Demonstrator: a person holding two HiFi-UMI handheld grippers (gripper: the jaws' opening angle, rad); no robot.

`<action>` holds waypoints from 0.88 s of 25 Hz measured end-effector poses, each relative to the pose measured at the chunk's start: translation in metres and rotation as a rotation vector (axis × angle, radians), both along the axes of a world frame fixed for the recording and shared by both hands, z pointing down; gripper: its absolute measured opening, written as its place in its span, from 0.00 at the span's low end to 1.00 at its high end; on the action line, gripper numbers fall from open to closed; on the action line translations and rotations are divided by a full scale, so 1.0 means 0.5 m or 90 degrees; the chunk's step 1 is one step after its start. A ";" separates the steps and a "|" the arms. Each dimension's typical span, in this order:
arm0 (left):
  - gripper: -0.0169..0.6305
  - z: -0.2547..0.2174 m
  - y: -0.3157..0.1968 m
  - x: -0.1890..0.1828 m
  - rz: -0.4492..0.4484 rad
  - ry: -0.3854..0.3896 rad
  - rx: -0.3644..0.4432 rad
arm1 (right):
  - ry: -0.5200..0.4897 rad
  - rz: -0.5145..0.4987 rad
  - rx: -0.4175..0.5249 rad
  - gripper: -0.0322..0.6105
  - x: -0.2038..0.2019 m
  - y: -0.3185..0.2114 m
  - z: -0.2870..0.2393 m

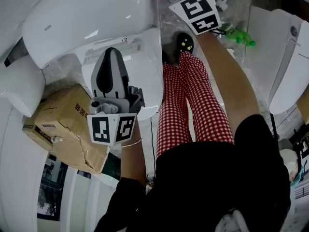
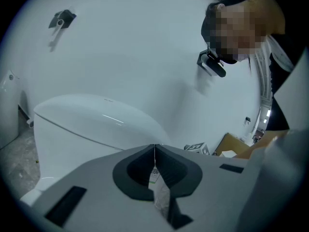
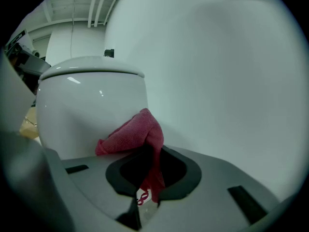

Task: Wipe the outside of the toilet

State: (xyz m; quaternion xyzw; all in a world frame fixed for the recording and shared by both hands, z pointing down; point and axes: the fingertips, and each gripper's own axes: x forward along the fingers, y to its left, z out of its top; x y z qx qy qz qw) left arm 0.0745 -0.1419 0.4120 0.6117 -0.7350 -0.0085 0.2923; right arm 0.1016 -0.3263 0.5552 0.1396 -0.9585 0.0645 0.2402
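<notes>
The toilet (image 1: 87, 18) occupies the upper left of the head view. It is white and glazed, and its lid is down. A crumpled cardboard box (image 1: 63, 124) lies at lower left of it, against its base.

The left gripper (image 1: 112, 54) sits at centre left of the head view and points at the rear of the toilet. Its fingers are pressed together with no cloth between them.

The right gripper (image 3: 153, 151) reaches to the top edge of the head view. Its fingers are clamped on a red cloth (image 3: 133, 134). In the right gripper view the cloth bunches above the fingers, at or just beside the toilet's outer wall. Contact cannot be confirmed.

Hazards, as judged from here:
- The fingers appear to pinch only a narrow fold of the cloth. Drag across the glaze may pull it free.
- The bunch is small. A steep approach may bring the hard fingers onto the porcelain.
- The cardboard box obstructs that side of the base, so it may go unwiped.
</notes>
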 end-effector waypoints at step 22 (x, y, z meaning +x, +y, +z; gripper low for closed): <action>0.04 -0.004 -0.012 0.002 0.000 -0.004 0.003 | -0.065 0.099 -0.005 0.14 0.084 -0.034 -0.042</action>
